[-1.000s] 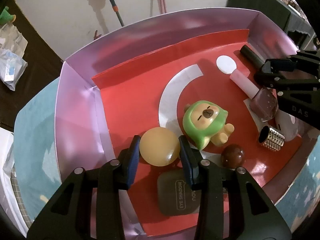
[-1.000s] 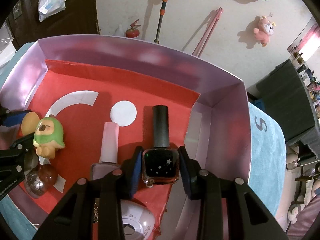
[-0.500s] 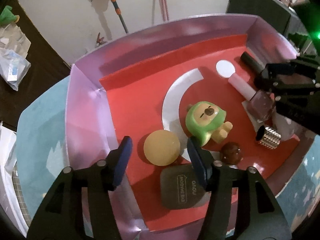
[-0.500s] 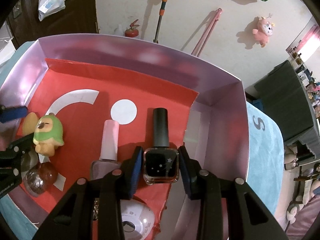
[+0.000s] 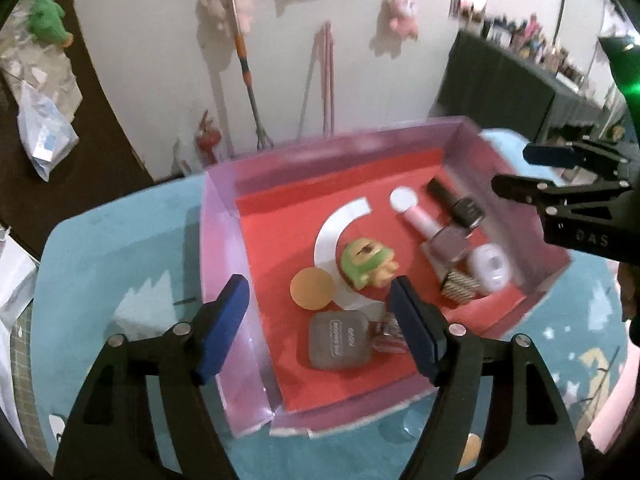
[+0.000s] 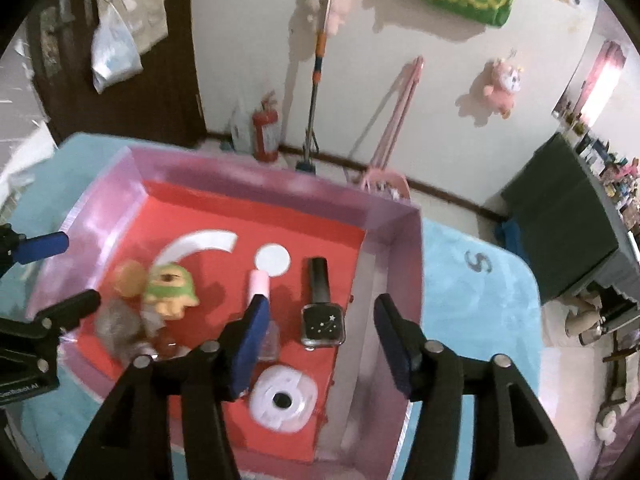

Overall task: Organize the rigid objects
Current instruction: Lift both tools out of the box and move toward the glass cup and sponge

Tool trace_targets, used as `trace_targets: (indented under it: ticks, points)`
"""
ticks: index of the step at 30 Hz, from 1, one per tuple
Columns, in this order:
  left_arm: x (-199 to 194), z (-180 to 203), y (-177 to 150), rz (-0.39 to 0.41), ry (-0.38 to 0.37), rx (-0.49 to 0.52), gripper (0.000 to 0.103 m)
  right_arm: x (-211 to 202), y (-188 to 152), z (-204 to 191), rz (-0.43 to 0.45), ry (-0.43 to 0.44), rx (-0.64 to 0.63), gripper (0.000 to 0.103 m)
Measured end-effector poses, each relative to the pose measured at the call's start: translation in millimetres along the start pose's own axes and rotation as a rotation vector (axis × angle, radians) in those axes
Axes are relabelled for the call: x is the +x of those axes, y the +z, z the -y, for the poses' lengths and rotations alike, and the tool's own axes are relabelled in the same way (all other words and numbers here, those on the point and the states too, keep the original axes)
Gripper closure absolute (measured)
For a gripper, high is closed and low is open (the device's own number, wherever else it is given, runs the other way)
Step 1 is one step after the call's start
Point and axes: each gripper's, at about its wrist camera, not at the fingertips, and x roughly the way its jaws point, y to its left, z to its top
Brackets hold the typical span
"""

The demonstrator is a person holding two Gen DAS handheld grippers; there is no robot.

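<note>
— Box (image 5: 224, 240) with the red floor is sitting on the blue table (image 5: 120, 264), holding the orange ball (image 5: 312, 289), green figurine (image 5: 366, 258) and black polish bottle (image 6: 322, 316). Claws?
— Left claw (image 5: 320, 322) is hovering wide open, empty. Right claw (image 6: 322, 344) is gaping above the bottle, touching nothing.

Your left gripper (image 5: 318, 324) and right gripper (image 6: 320, 344): black plastic frames, silver screws, blue finger pads (image 5: 224, 322), white lettering
</note>
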Motion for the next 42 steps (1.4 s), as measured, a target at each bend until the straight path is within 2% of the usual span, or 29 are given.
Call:
trace_targets:
  ticks: [5,7,13,18,21,25,28,32,38,42]
  points:
    - [-47.8,2.8,-19.8,0.117,0.002,-0.028,0.027,-60.0,-16.1,-3.9,0.116,0.040,0.006,0.030]
    - [-62.5,3.6,-27.6,0.153,0.001,-0.034,0.023,-78.7,-27.0,-5.3,0.151,0.067,0.014,0.022]
    - [-100.6,3.2,-63.9,0.227,-0.032,-0.095,0.020,-130.9,-68.3,-16.7,0.247,0.106,0.010,0.016]
    - [-124.2,5.5,-99.6,0.290,-0.030,-0.136,0.010,-160.8,-111.8,-28.6,0.340,0.083,0.002,0.006]
    - [-129.0,12.4,-119.9,0.307,-0.024,-0.139,0.010,-163.2,-136.3,-29.8,0.369,0.115,0.031,0.000]
    - [-130.4,23.2,-147.2,0.335,-0.018,-0.137,0.010,-154.2,-172.5,-38.8,0.386,0.081,0.061,0.000]
    - [-124.1,29.3,-165.8,0.343,-0.009,-0.151,0.010,-143.6,-198.2,-44.8,0.388,0.094,0.092,0.000]
    - [-107.7,35.8,-186.2,0.331,0.041,-0.164,0.010,-120.6,-221.7,-47.0,0.358,0.095,0.135,0.000]
    - [-86.9,42.2,-203.6,0.303,0.066,-0.166,0.010,-84.9,-246.9,-42.6,0.289,0.080,0.193,0.000]
    - [-73.3,42.8,-208.6,0.269,0.049,-0.166,0.010,-69.6,-255.7,-36.0,0.266,0.061,0.221,0.000]
